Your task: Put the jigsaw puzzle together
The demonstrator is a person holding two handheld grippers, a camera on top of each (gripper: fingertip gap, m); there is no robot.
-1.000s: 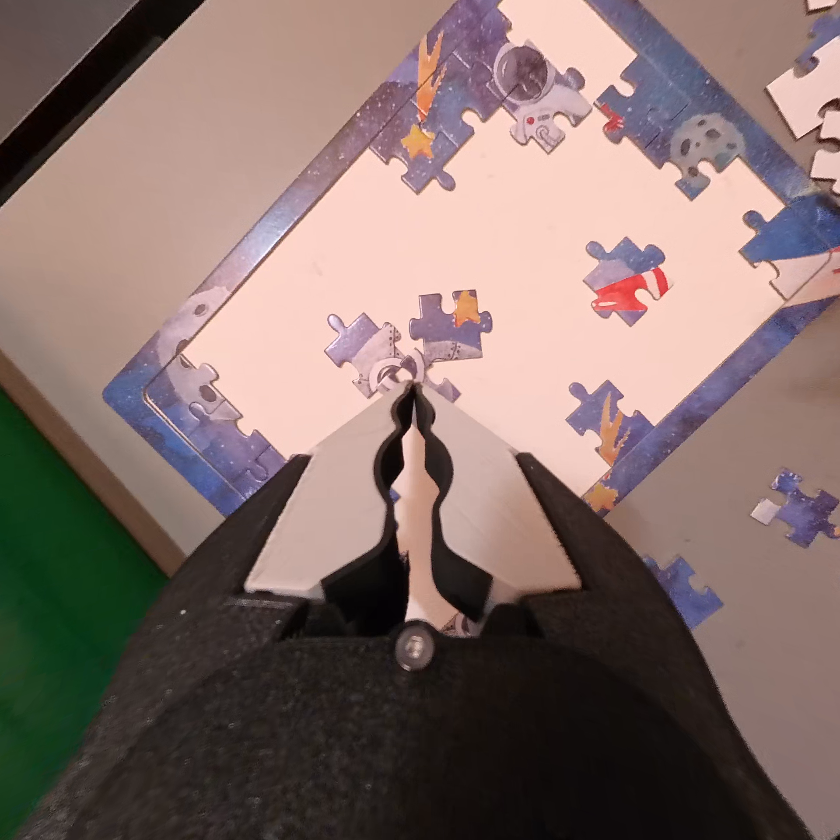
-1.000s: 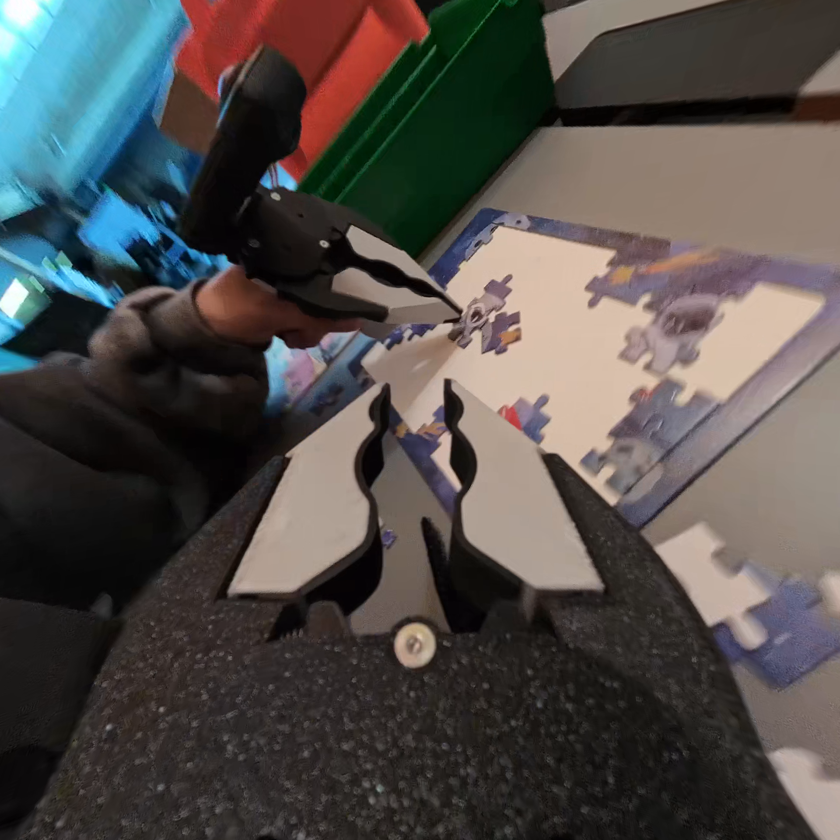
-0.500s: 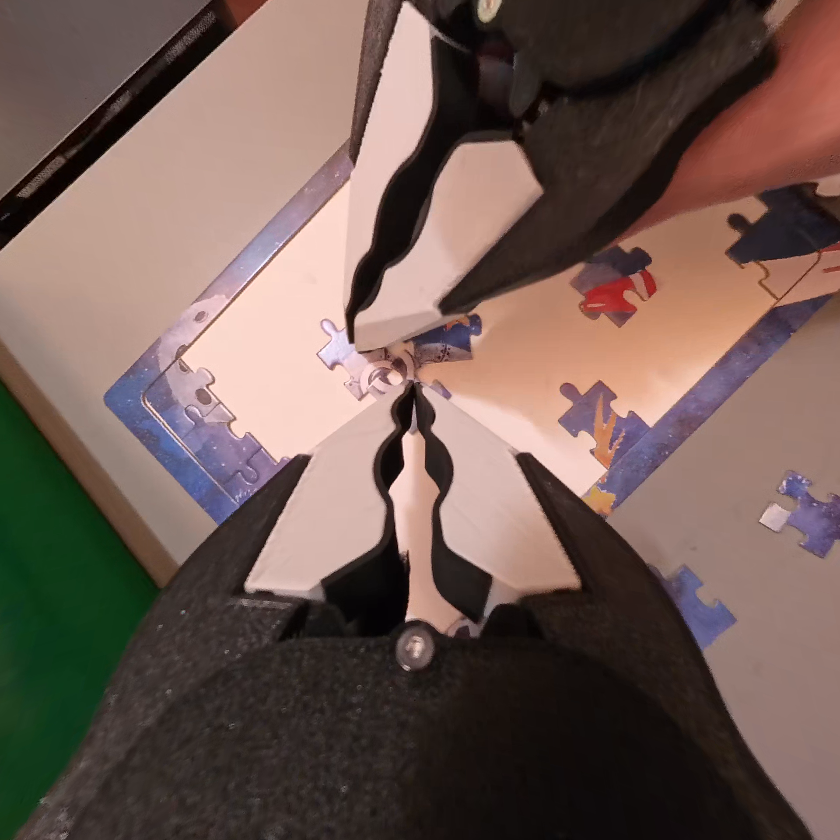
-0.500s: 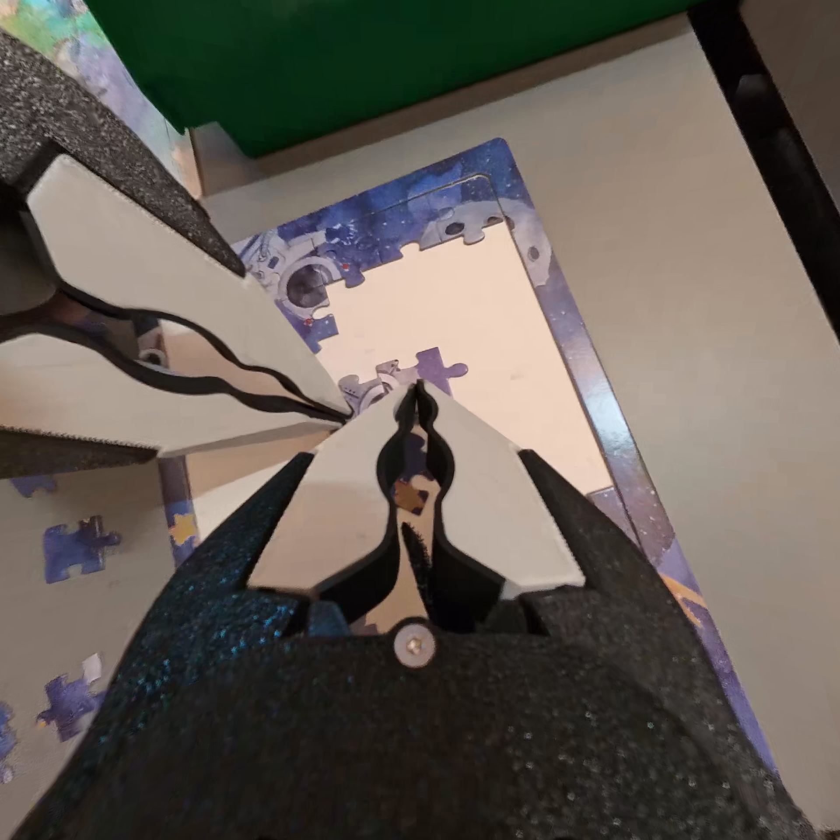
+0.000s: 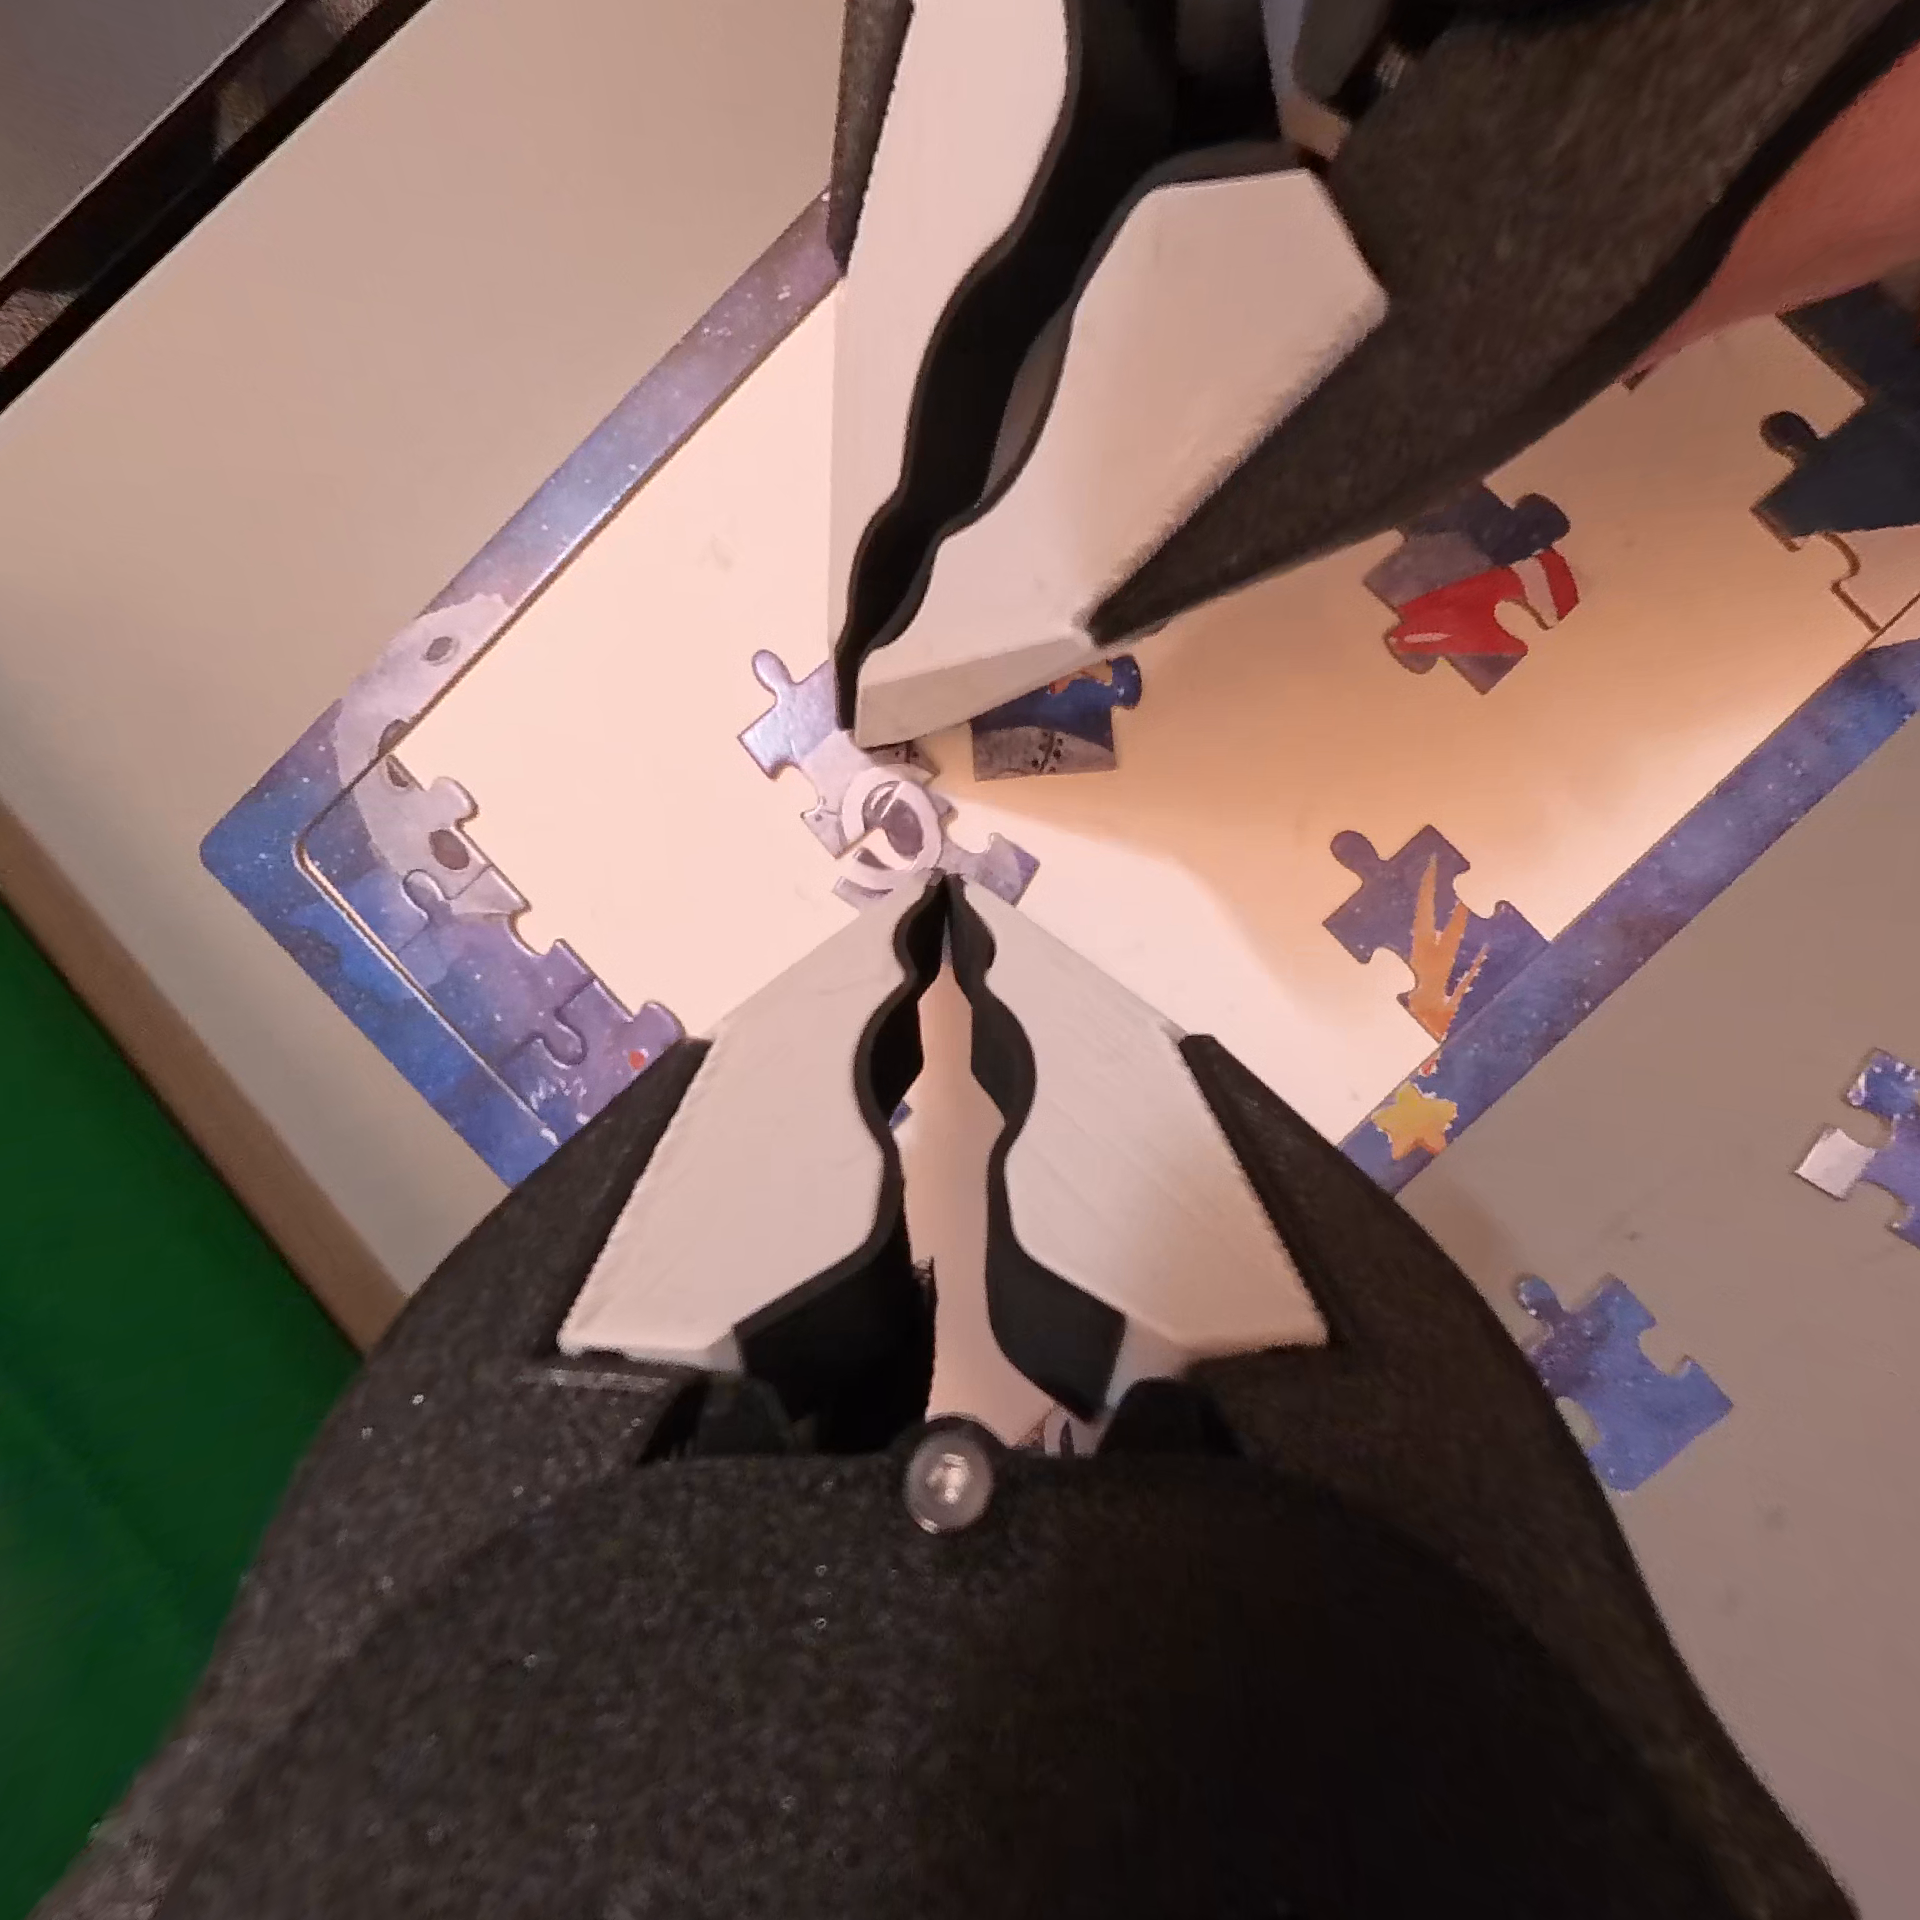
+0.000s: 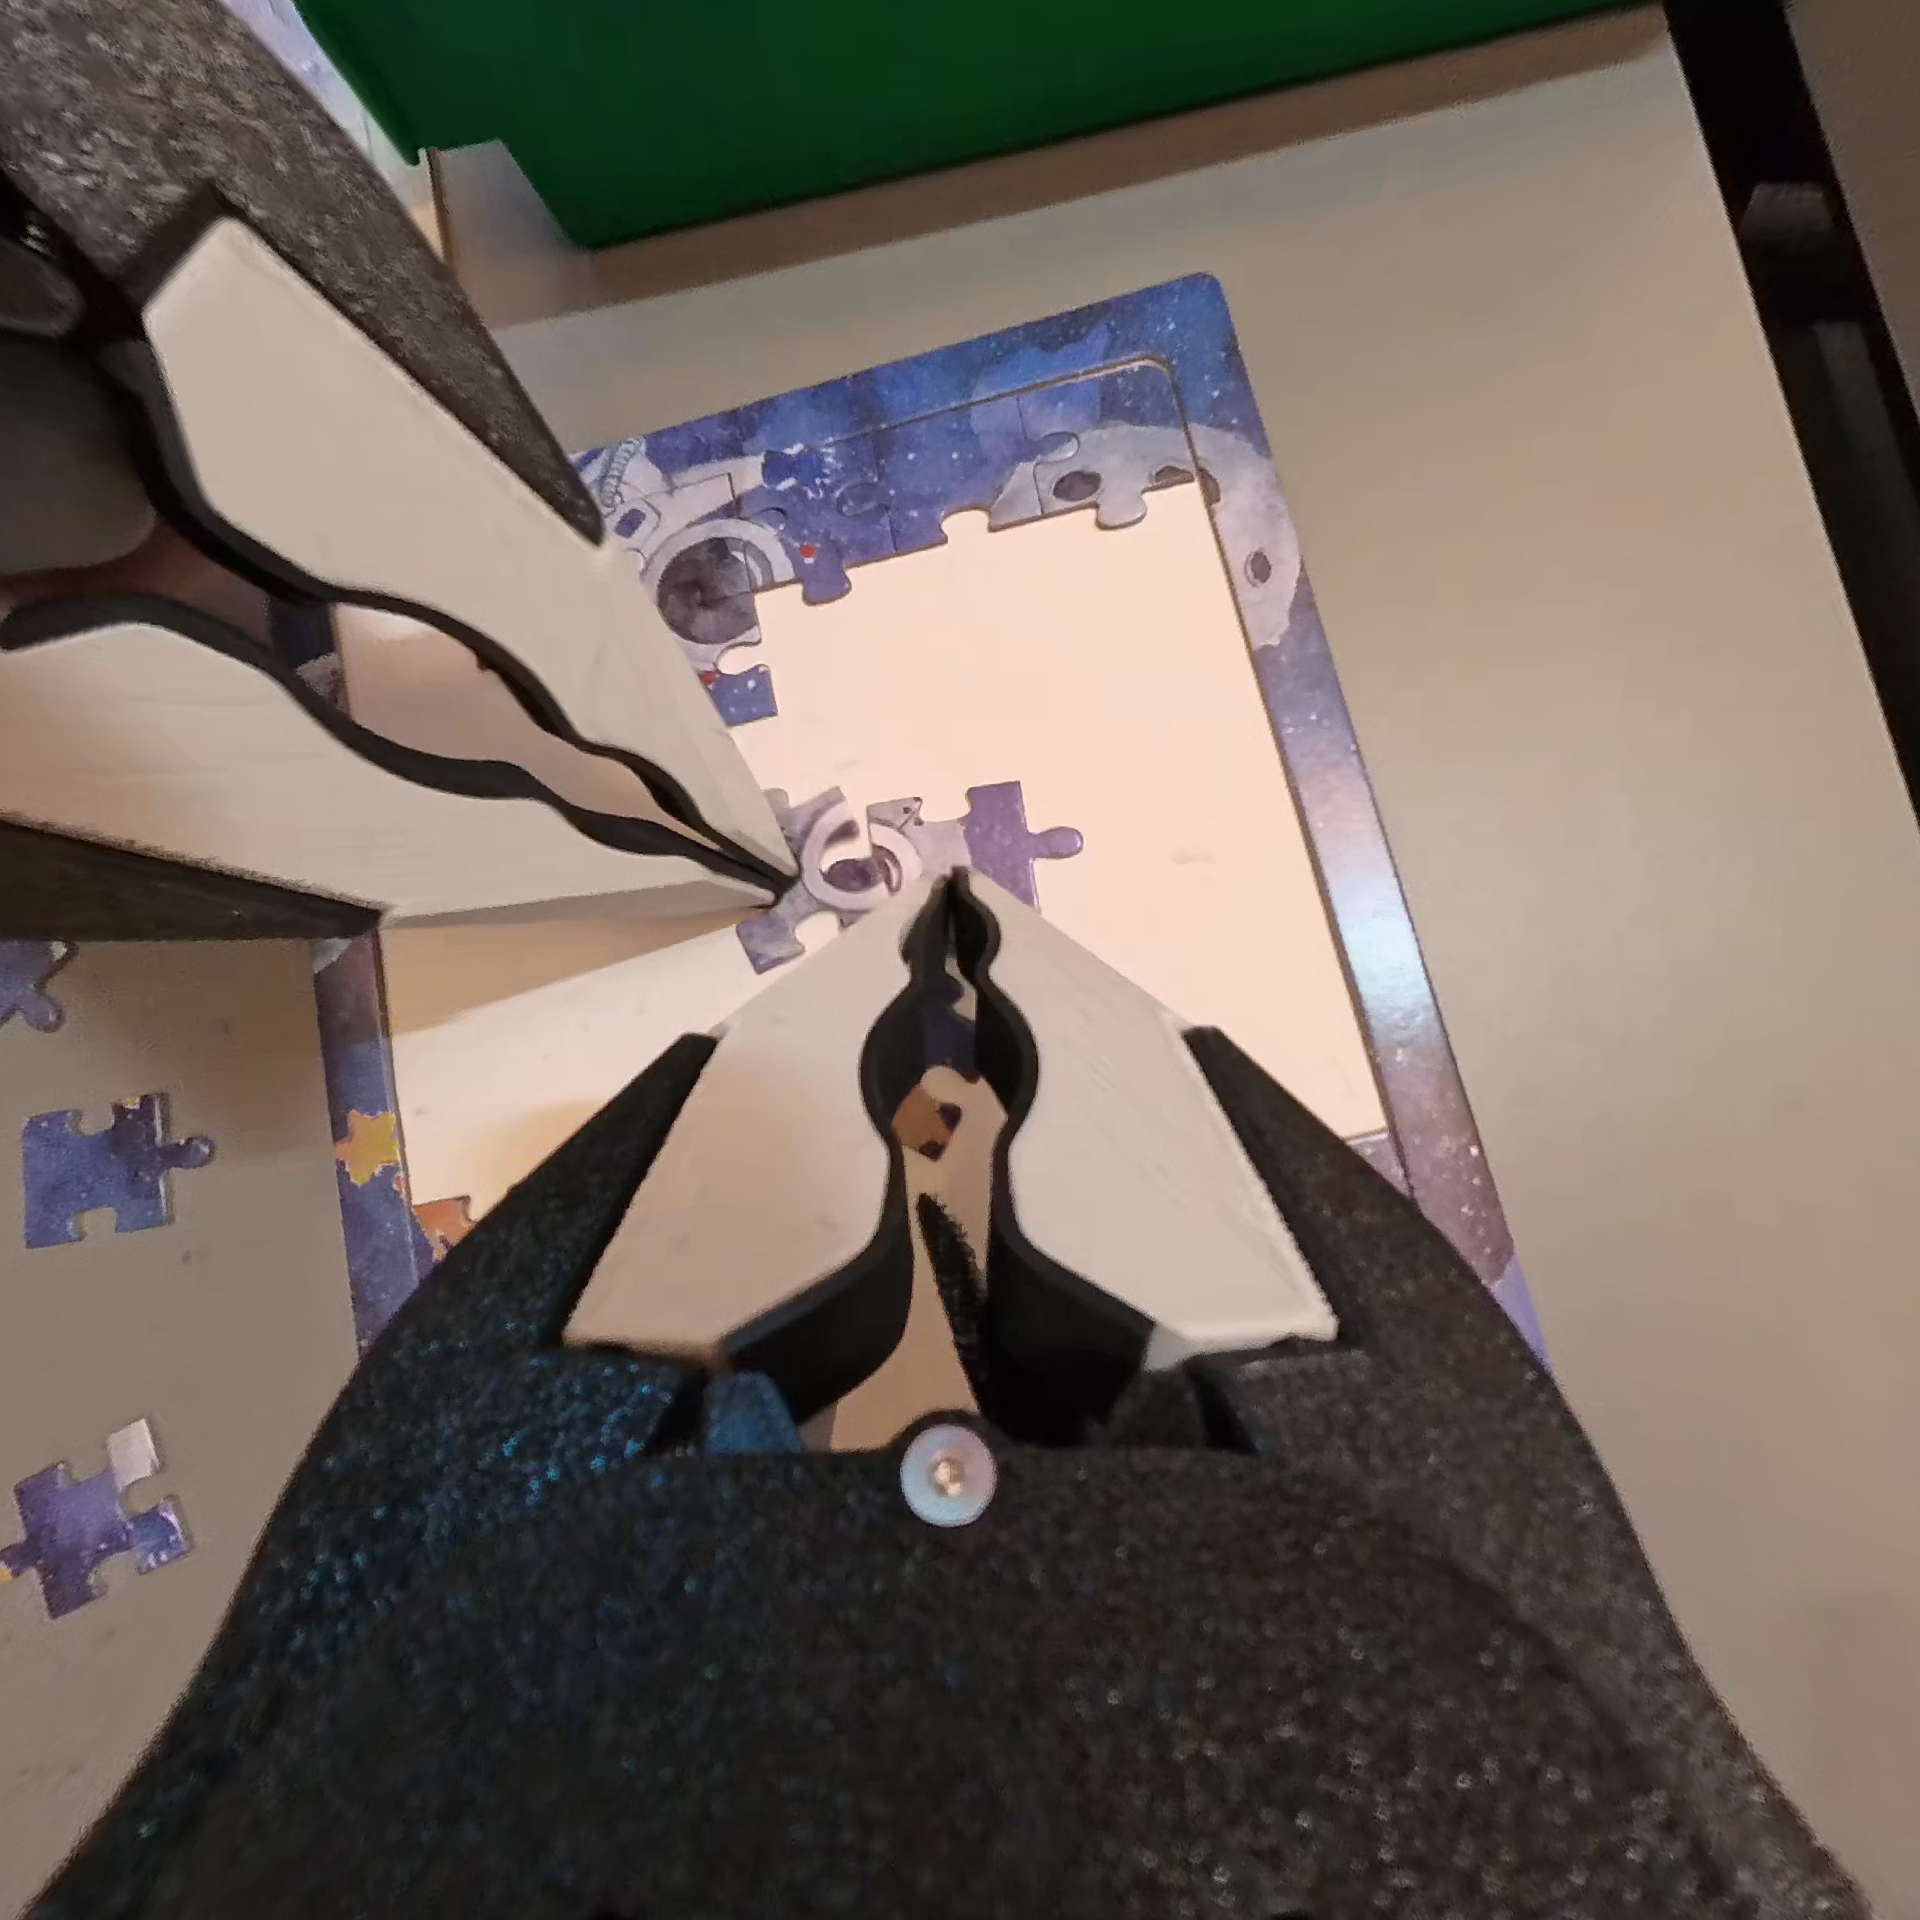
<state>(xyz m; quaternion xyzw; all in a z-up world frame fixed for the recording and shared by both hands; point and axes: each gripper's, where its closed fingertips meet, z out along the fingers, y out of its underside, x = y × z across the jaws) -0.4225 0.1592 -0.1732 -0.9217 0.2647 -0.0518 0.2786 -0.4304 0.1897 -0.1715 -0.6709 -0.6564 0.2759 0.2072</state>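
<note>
Blue astronaut piece (image 5: 883,821) between both closed grippers' fingers (image 5: 1070,1132), touching

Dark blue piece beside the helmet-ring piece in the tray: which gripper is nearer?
Right. The right gripper overlaps the dark blue piece, hiding part of it; the left gripper points at the helmet-ring piece from its opposite side.

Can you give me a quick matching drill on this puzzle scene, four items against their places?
Items:
1. red piece
2. comet piece
3. helmet-ring pieces
4. blue piece

Places:
A. on the table, outside the frame
B. between the two closed gripper tips
C. loose on the board, beyond the comet piece
D. on the board, against the frame edge near the star

Pairs: 1-C, 2-D, 3-B, 4-A
</note>
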